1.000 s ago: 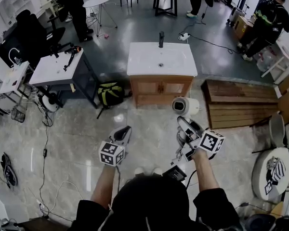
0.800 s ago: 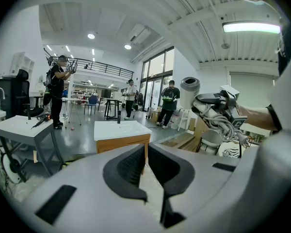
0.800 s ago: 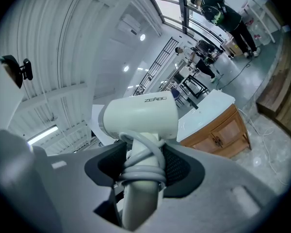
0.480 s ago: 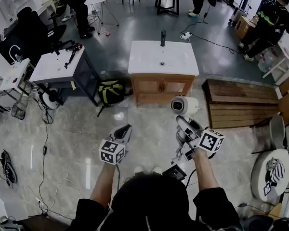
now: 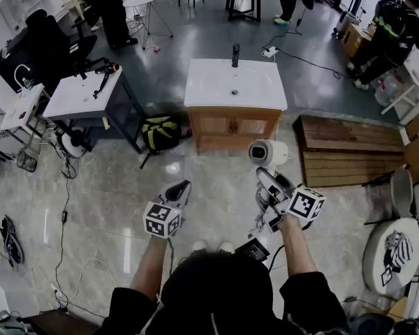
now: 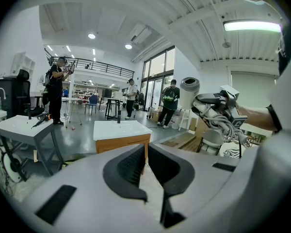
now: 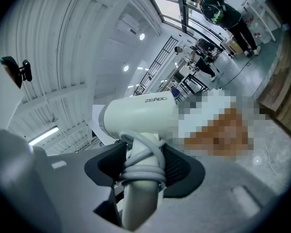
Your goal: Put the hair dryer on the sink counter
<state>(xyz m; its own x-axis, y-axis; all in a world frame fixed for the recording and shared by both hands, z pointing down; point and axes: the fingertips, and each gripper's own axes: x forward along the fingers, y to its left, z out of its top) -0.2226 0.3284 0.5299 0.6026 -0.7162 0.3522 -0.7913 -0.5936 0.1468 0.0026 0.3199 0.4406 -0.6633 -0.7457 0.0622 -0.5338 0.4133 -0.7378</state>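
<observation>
The white hair dryer (image 5: 268, 152) stands upright in my right gripper (image 5: 268, 189), which is shut on its cord-wrapped handle (image 7: 141, 171). Its barrel (image 7: 140, 115) lies across the top of the right gripper view. The sink counter (image 5: 235, 84), a white top with a black tap on a wooden cabinet, stands straight ahead across the floor, some way beyond both grippers. My left gripper (image 5: 179, 192) hangs level with the right one, shut and holding nothing, its pads (image 6: 136, 163) meeting at the tips. The left gripper view also catches the counter (image 6: 119, 128) and the dryer (image 6: 189, 88).
A second white table (image 5: 80, 98) on a dark frame stands at the left, with a green-black backpack (image 5: 160, 135) on the floor beside it. A wooden platform (image 5: 349, 155) lies at the right, next to a chair (image 5: 402, 187) and a round table (image 5: 394, 251). People stand at the back.
</observation>
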